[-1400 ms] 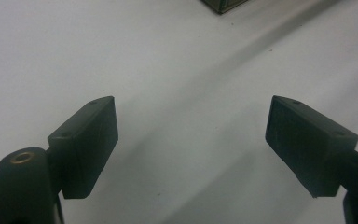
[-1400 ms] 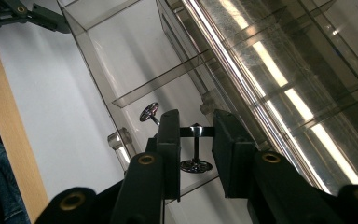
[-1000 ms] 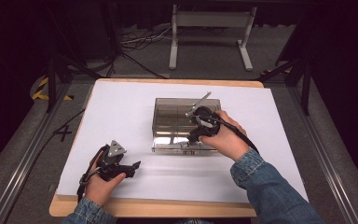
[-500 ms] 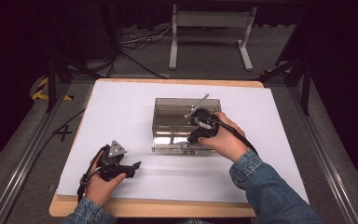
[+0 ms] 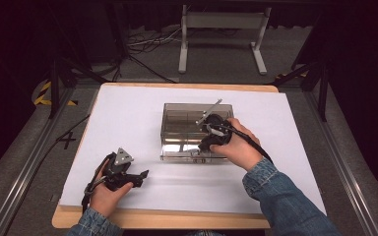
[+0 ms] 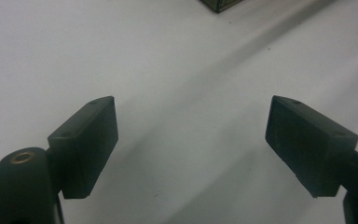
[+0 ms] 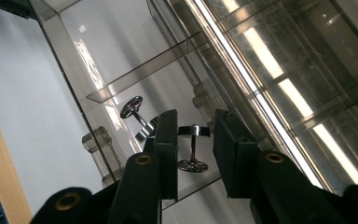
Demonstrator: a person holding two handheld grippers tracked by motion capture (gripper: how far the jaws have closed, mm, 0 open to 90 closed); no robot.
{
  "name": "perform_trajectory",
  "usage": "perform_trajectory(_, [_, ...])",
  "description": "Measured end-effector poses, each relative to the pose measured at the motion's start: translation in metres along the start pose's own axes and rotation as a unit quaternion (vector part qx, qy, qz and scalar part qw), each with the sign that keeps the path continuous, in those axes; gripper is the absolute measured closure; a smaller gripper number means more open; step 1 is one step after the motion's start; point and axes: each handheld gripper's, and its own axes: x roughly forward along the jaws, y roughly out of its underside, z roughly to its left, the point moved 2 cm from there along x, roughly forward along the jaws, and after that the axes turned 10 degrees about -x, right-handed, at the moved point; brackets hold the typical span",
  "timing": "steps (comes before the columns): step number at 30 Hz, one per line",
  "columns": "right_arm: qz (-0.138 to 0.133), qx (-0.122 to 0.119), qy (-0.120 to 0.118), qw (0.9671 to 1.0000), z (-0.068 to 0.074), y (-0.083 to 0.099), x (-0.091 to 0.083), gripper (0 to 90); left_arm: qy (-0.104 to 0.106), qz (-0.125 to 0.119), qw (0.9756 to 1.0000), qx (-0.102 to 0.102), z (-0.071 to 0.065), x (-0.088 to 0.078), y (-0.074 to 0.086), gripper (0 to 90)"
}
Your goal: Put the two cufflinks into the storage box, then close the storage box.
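Two small metal spools sit in the near compartment of the clear box (image 5: 179, 129), and the one that matters for us, the nearer spool (image 7: 193, 148), stands directly ahead of our right gripper (image 7: 192, 154), between its two pads. We see its long axis running upright, disc at the top and disc at the bottom, roughly parallel to the pad faces, so a squeeze would catch the upper disc's rim from both sides. Our jaws have just been opening a little; they stand apart with the spool between them, and we see a sliver of light on each side of the upper disc, so we judge nothing is clamped. A second spool (image 7: 135, 113) leans just beyond and to the left of the left pad, its stem tilted toward us, near enough that we judge it could be nudged. From above, our right gripper (image 5: 211, 133) reaches over the box's near wall, pointing down into it. Our left gripper (image 5: 128, 176) rests well off to the left, low on the white bench (image 5: 123, 113), jaws wide apart on nothing, with a corner of the box (image 6: 220, 4) far ahead of it, so the right hand is plainly the nearer one.
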Motion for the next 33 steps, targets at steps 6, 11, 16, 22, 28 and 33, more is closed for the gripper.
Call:
perform_trajectory(6, [-0.012,-0.004,0.006,0.9999,0.004,0.001,-0.009,73.1,0.001,-0.001,1.0000,0.001,0.000,0.001,-0.002,17.9])
perform_trajectory(11, [-0.039,-0.026,0.014,0.9988,0.012,0.005,-0.025,84.5,0.004,0.000,1.0000,0.003,-0.001,0.002,-0.002,17.9])
perform_trajectory(16, [-0.057,-0.040,0.003,0.9976,0.019,0.012,-0.037,90.0,0.004,0.001,1.0000,0.003,-0.002,0.002,-0.002,17.9])
perform_trajectory(22, [-0.076,-0.041,-0.013,0.9962,0.025,0.020,-0.045,90.0,0.005,0.000,1.0000,0.004,-0.003,0.004,-0.003,17.9])
perform_trajectory(28, [-0.088,-0.051,-0.027,0.9945,0.031,0.025,-0.049,90.0,0.005,0.000,1.0000,0.002,-0.003,0.004,-0.003,17.9])
perform_trajectory(33, [-0.086,-0.068,-0.043,0.9930,0.038,0.028,-0.049,90.0,0.005,0.000,1.0000,0.002,-0.003,0.004,-0.003,18.0])
